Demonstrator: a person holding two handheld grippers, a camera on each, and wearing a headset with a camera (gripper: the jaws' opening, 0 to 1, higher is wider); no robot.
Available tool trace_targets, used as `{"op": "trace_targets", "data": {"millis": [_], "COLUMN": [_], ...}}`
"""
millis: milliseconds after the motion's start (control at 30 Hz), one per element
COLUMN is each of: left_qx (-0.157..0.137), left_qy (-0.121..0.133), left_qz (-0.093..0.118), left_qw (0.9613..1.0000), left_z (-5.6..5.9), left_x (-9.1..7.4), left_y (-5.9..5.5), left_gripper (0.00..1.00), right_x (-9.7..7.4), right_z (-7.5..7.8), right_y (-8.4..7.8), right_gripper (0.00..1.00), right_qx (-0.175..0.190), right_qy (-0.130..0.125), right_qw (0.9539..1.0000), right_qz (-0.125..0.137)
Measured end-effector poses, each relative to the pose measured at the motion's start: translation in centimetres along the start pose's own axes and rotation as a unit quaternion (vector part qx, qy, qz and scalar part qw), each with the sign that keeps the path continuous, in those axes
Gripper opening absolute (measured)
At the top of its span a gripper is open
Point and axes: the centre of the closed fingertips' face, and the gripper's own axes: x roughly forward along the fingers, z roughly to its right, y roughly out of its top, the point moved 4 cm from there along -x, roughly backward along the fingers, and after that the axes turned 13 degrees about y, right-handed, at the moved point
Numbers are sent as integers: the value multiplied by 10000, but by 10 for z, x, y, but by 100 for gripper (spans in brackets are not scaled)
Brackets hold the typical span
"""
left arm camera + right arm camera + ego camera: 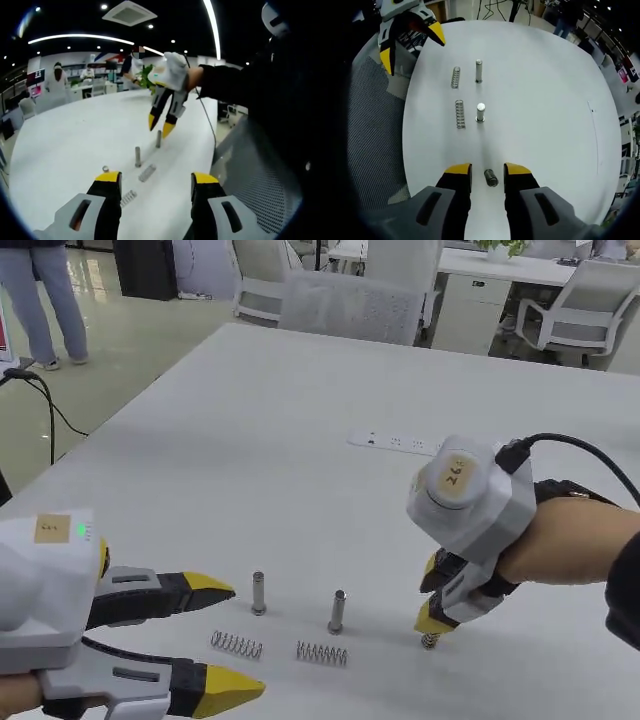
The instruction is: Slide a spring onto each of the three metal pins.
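Observation:
Three metal pins stand in a row on the white table [300,440]: a left pin [258,592], a middle pin [337,610] and a right pin [430,640] with a spring coiled around it. Two loose springs [236,644] [321,653] lie flat in front of the bare pins. My right gripper [430,615] hangs just over the sprung pin [491,177], jaws slightly apart on either side without touching it. My left gripper [225,635] is open and holds nothing, just left of the left pin [105,169] and near the nearest spring [128,198].
A white power strip [395,443] lies further back on the table. Office chairs [350,305] stand along the far edge, and a person [45,300] stands on the floor at the far left. The table's near edge runs close to the springs [407,130].

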Motion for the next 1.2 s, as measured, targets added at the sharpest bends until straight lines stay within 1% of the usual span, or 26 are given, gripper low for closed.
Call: {"op": "trace_targets", "data": {"millis": [133,300,533,800,1200], "left_qx": [12,17,20,18,20], "left_qy": [-3,-12,-18,-27,-21], "left_qz": [-15,-34,-48,-54,-81], "left_qw": [10000,10000,10000,10000,10000], "left_z": [0,0,1,1,1], "left_x": [0,0,0,1,1], "left_y": [0,-1,-2,-2,-3], "left_gripper": [50,50,50,50,50], "right_x": [2,10,25,39,62], "right_z": [-7,-14,-24,-28,-28], "right_y": [12,20,30,38,44], "right_gripper": [22,21,19,17,13], "right_qx": [-102,-193,-334,-420,-460], "right_qy": [80,188,386,509,651], "right_qw": [9998,9995,9986,9977,9968], "right_qz": [140,151,135,129,65]}}
